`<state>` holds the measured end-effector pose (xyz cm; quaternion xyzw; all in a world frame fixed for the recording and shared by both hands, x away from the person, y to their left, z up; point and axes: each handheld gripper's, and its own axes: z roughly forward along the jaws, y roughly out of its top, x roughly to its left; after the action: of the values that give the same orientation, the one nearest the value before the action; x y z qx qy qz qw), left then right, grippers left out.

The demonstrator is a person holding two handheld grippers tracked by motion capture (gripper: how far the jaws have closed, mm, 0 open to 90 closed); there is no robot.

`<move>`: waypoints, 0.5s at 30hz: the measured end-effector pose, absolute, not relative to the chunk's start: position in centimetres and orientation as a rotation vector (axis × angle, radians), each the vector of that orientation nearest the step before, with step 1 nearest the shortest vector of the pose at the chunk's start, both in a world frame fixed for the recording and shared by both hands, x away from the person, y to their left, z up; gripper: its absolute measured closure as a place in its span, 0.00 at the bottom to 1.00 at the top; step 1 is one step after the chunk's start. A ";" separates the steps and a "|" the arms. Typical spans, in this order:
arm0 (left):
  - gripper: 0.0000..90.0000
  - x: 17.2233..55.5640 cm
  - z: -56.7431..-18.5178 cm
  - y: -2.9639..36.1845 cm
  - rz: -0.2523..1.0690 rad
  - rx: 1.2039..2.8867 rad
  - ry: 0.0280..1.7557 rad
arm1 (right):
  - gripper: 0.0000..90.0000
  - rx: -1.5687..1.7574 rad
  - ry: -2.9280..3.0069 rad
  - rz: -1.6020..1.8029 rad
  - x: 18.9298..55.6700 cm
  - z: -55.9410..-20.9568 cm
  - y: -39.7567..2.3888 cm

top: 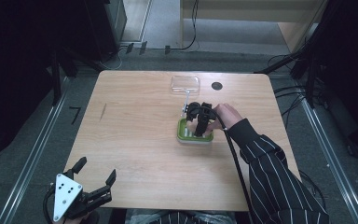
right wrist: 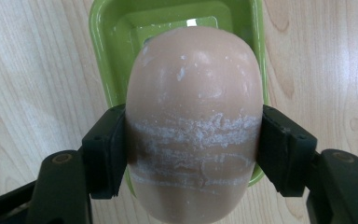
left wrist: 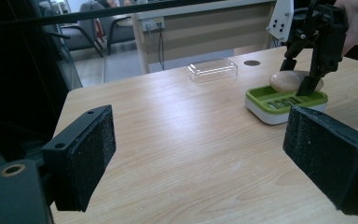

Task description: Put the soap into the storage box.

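Two grippers share this table, and the nearer one, our left gripper (top: 95, 179), hangs at the near-left corner with its jaws spread wide and nothing between them. Farther in, our right gripper (right wrist: 193, 154) is clamped across the waist of a tan oval soap bar (right wrist: 193, 121), holding it just above the green soap dish (top: 194, 135); in the left gripper view the bar (left wrist: 289, 80) seems to sit slightly clear of the dish's slotted floor, though we cannot be sure it isn't touching.

We judge slipping to be the main risk: the bar is rounded and scuffed white where the pads bite, so a squeeze off its middle could squirt it out. It also overhangs the dish's near rim, so letting go here might tip it onto the wood, or nudge the light dish.

Beyond lies bare pale wooden table (top: 135, 130), then a clear plastic lid (top: 185, 83) near the far edge beside a dark round spot (top: 217, 86). Past that we see grey floor, cables and a light wooden desk (top: 251, 11).
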<state>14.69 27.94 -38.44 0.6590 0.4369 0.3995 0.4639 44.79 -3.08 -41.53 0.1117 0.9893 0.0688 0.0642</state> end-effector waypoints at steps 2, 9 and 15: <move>0.11 14.7 -38.4 27.9 0.982 1.620 1.073 | 0.37 0.336 2.988 0.211 44.8 -41.7 -3.0; 0.11 14.7 -38.4 27.9 0.982 1.620 1.074 | 0.37 0.332 2.981 0.216 44.9 -42.2 -2.8; 0.11 14.6 -38.4 27.9 0.983 1.619 1.075 | 0.37 0.349 2.979 0.217 45.0 -42.7 -2.7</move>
<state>14.63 27.94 -38.44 0.6586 0.4372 0.4001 0.4636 45.04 -2.73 -42.67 0.1158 0.9884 0.0720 0.0671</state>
